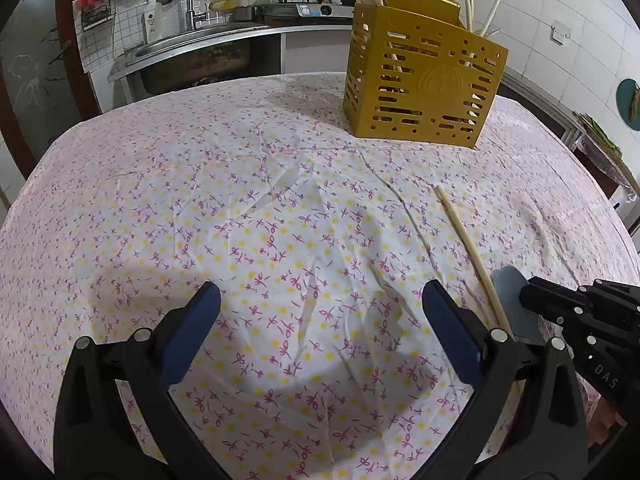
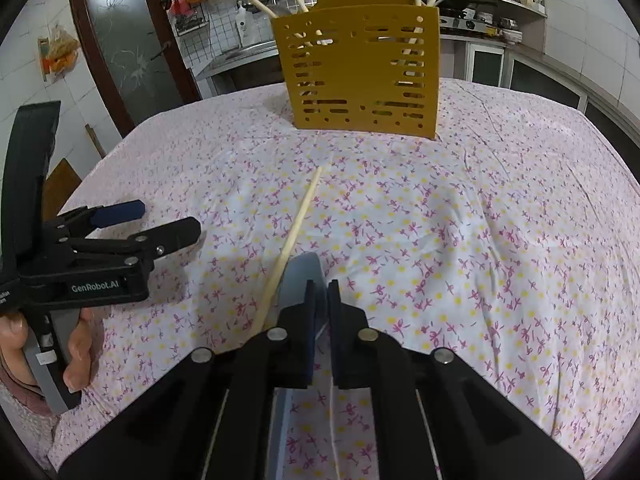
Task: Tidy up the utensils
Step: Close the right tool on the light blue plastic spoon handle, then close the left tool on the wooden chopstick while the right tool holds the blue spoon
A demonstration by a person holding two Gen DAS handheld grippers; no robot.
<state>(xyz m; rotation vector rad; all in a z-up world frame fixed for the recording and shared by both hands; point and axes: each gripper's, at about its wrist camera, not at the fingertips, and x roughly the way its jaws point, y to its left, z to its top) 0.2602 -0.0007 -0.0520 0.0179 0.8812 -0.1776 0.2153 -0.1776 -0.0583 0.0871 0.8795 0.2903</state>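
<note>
The right gripper point(image 2: 319, 292) is clamped on a thin blue-grey flat utensil point(image 2: 300, 276), its rounded end sticking out past the pads, presumably for transfer to the yellow slotted holder point(image 2: 360, 72) set at the far side of the floral tablecloth point(image 2: 480, 220). A chopstick point(image 2: 298, 226) is left lying just beside that utensil. The left gripper point(image 1: 320, 304) is held near, jaws apart and empty, likely kept clear.

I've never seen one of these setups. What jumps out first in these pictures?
The mustard-yellow slotted utensil holder at the far side of the flowered tablecloth, pale sticks poking out of its top. Closer in, one loose chopstick lies on the cloth, beside the right claw, which is pinched on a grey-blue flat piece.
</note>
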